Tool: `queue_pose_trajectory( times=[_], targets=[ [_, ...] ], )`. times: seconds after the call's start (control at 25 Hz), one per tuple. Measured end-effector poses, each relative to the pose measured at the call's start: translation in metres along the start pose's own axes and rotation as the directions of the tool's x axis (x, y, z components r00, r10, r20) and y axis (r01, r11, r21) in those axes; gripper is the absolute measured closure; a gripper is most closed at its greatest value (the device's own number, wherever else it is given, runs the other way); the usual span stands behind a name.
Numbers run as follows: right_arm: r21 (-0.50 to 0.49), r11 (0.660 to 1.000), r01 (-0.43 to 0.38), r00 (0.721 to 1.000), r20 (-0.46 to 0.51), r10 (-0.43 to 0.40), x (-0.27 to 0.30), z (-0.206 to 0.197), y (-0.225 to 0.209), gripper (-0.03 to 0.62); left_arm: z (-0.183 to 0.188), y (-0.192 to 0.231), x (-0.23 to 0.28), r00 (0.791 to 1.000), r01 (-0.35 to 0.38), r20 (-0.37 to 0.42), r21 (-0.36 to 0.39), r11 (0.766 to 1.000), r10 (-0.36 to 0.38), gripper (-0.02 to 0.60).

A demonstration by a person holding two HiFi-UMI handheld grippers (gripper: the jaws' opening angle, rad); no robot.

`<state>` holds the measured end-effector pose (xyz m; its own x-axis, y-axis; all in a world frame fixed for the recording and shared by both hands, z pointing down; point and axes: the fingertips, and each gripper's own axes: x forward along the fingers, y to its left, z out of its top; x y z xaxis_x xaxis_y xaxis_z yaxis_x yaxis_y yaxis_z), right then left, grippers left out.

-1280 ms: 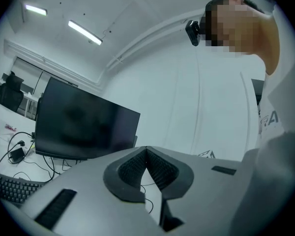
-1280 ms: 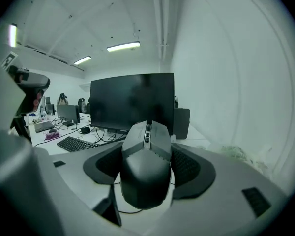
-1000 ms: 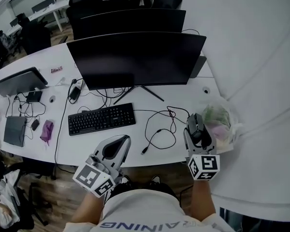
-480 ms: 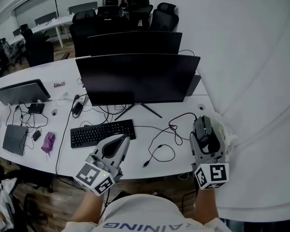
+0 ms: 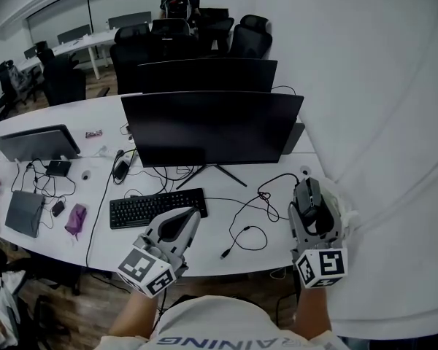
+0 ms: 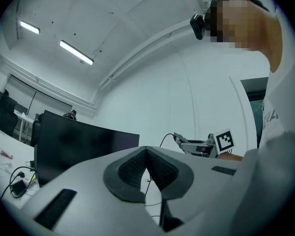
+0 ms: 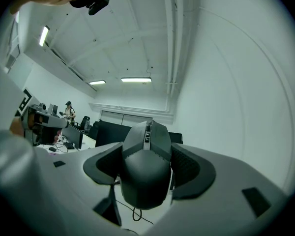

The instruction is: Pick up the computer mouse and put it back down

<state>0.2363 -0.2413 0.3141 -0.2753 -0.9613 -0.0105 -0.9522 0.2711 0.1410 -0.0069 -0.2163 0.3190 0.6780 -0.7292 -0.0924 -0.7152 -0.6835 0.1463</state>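
The right tongs [image 7: 146,172] close on a computer mouse [image 7: 145,156], their dark ribbed pads pressed to its two flanks, holding it clear of the white tabletop [image 5: 204,243]. The mouse is a dark, angular model, matt across its rounded back, with a narrow strip of buttons and a wheel running along its spine. Its cable [image 5: 257,204] drops from beneath it and trails left in loose loops over the tabletop. In the head view the mouse sits over the tabletop's right end, near the front edge. The left tongs [image 6: 147,157] are closed on nothing, the pads meeting in a thin seam. They hang low over the front edge, just in front of a black keyboard [image 5: 158,208].

Between the keyboard and the mouse lies a bare white stretch, crossed only by the cable. Behind it stands a wide dark monitor [image 5: 212,126] on a splayed foot. A pale wall [image 5: 383,122] curves close along the right side, leaving little room beyond the mouse. To the left the tabletop is busier, with a grey laptop [image 5: 22,211], a small purple item [image 5: 76,219] and more wires. Wooden floor [image 5: 95,297] shows below the front edge.
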Motion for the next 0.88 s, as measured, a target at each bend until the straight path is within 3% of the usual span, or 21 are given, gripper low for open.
queue_pose_trajectory(
  times=[0.88],
  targets=[
    [0.012, 1.000, -0.018, 0.999, -0.032, 0.018, -0.003, -0.015, -0.004, 0.292, -0.002, -0.003, 0.000, 1.000, -0.018, 0.007, -0.007, 1.000, 0.018, 0.577]
  ],
)
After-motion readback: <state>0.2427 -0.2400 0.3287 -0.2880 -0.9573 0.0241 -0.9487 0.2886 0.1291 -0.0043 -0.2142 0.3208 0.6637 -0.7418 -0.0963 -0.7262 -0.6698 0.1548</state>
